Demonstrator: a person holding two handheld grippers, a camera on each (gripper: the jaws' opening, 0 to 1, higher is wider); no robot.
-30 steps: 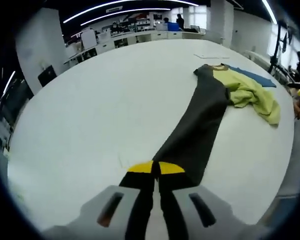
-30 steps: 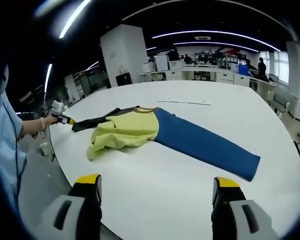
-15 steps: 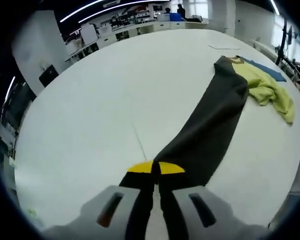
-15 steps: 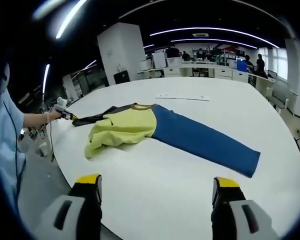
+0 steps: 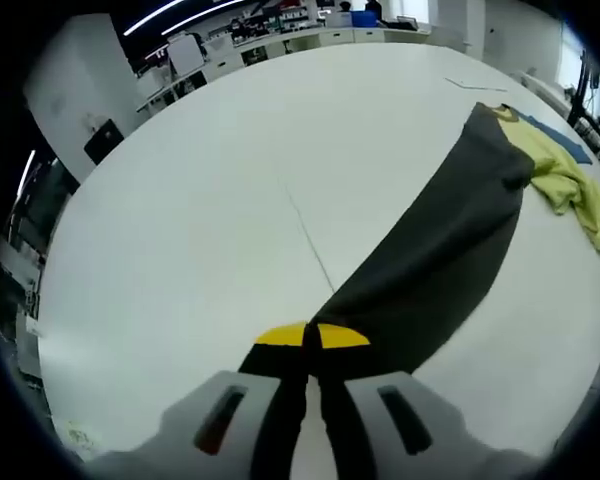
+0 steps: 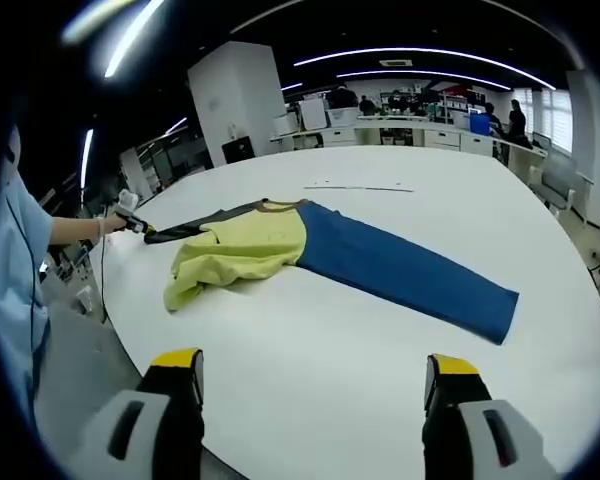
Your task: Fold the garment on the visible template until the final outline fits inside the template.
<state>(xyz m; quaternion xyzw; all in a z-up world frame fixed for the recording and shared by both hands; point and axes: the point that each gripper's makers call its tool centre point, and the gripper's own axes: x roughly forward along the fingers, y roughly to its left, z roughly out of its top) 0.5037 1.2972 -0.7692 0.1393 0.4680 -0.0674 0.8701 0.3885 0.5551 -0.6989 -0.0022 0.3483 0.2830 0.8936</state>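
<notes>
- Left gripper (image 5: 311, 338): lower centre of the left gripper view, jaws pressed together and clamped on the cuff end of the dark sleeve (image 5: 440, 260).
- Dark sleeve: runs from the jaws diagonally to the upper right of that view, stretched flat over the white table (image 5: 200, 200), joining the yellow-green body (image 5: 565, 180) of the garment at the right edge.
- A thin line (image 5: 308, 240) is marked on the table, from the frame centre down toward the jaws, just beside the sleeve.
- Right gripper (image 6: 311, 372): bottom of the right gripper view, jaws spread wide, grasping nothing, over bare table near its front edge.
- Garment (image 6: 280, 245): centre of the right gripper view, on the table; yellow-green body bunched at left centre, blue sleeve (image 6: 405, 275) laid flat toward the right.
- The person's hand (image 6: 108, 226) holds the other gripper at the left of that view, at the dark sleeve's end.
</notes>
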